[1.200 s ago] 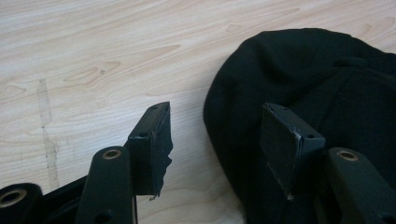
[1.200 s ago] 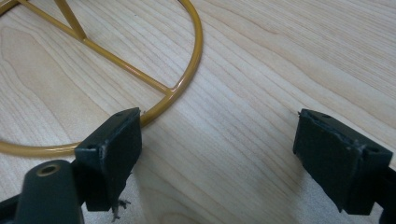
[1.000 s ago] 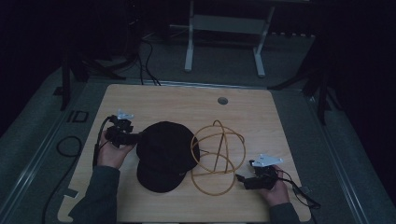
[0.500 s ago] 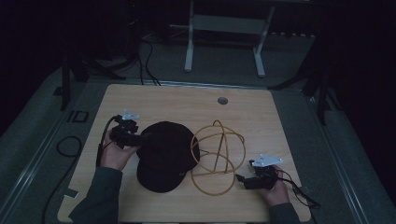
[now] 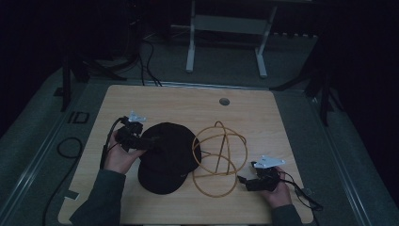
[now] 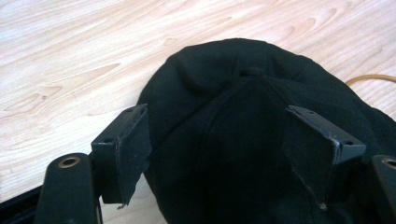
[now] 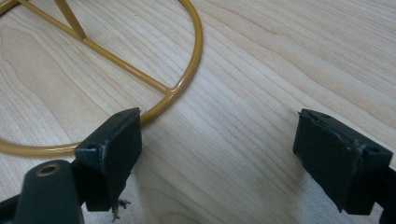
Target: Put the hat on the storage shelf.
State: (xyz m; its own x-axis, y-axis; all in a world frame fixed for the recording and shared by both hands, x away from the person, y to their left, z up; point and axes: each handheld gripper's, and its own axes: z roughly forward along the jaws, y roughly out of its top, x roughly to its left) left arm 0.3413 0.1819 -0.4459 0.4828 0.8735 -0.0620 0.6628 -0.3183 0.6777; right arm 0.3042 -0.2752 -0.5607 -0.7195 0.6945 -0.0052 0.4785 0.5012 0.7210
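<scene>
A black cap (image 5: 169,155) lies flat on the wooden table (image 5: 188,101), left of centre. My left gripper (image 5: 157,142) reaches over the cap's left side from a hand at the left. Its jaws have just been opening and stand wide, with the cap's crown (image 6: 243,116) between them and neither pad pressing on it. Right of the cap stands a yellow wire stand (image 5: 219,155), a domed frame on a ring base. My right gripper (image 5: 244,181) rests low at the ring's right edge, open. The ring (image 7: 187,70) passes just past its left pad (image 7: 116,149), and bare wood lies between its jaws.
A round cable hole (image 5: 224,101) sits near the table's far edge. Beyond the table stands a white desk frame (image 5: 226,23). Cables (image 5: 70,146) trail on the dark floor at the left. Bare wood stretches along the far half of the table.
My left gripper has shifted right, farther over the cap, and its jaws have spread apart. The right gripper, the cap and the wire stand have stayed where they were.
</scene>
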